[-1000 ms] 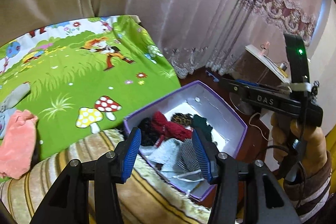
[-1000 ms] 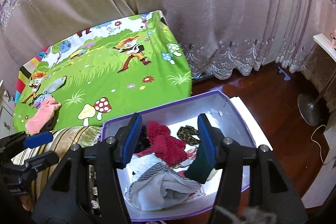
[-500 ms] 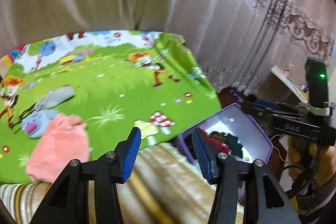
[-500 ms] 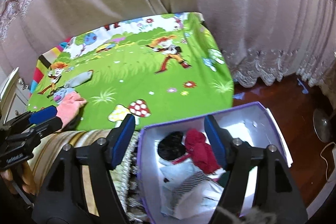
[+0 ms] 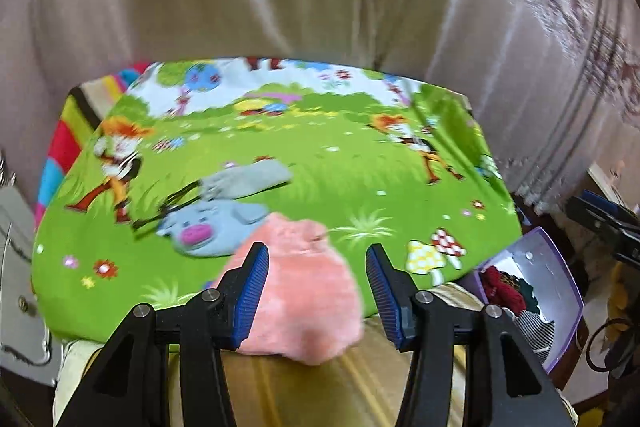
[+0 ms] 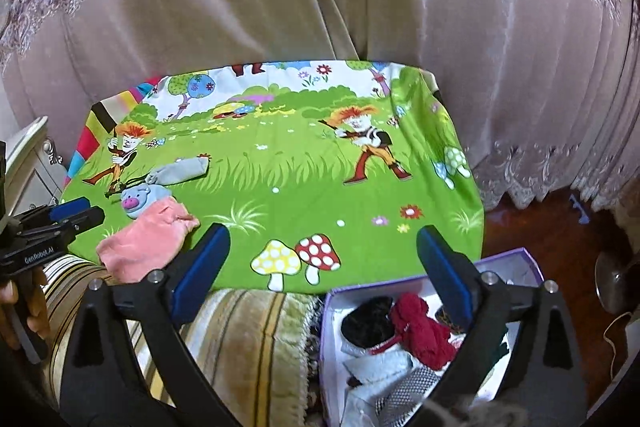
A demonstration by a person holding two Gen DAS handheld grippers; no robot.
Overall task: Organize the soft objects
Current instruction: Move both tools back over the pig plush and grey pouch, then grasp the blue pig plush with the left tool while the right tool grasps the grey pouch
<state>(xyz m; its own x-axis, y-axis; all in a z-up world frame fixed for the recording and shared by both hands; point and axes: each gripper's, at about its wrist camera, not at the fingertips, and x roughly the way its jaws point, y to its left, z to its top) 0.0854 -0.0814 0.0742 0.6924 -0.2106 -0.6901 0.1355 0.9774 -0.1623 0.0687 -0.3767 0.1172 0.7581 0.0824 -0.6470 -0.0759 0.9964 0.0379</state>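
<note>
Several soft things already in purple cardboard box (image 6: 532, 261). Fluffy pink sock (image 5: 304, 291), blue piggy sock (image 5: 212, 229), grey sock (image 5: 248, 181) left on bed. Left gripper (image 5: 316, 291) half spread, empty, lined up on pink. Right gripper (image 6: 322, 267) opening wide, empty.

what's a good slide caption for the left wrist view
Left gripper lines up open over a pink sock on the green cartoon bedsheet.

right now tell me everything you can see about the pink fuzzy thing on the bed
The pink fuzzy item looks like a soft plush sock or small garment, salmon pink with a fleecy nap. It lies flat and slightly rumpled at the near edge of the green cartoon sheet, partly over the striped blanket. Its far end touches the blue pig-face item. The left gripper frames it, but the fingers are not pressing on it.
</note>
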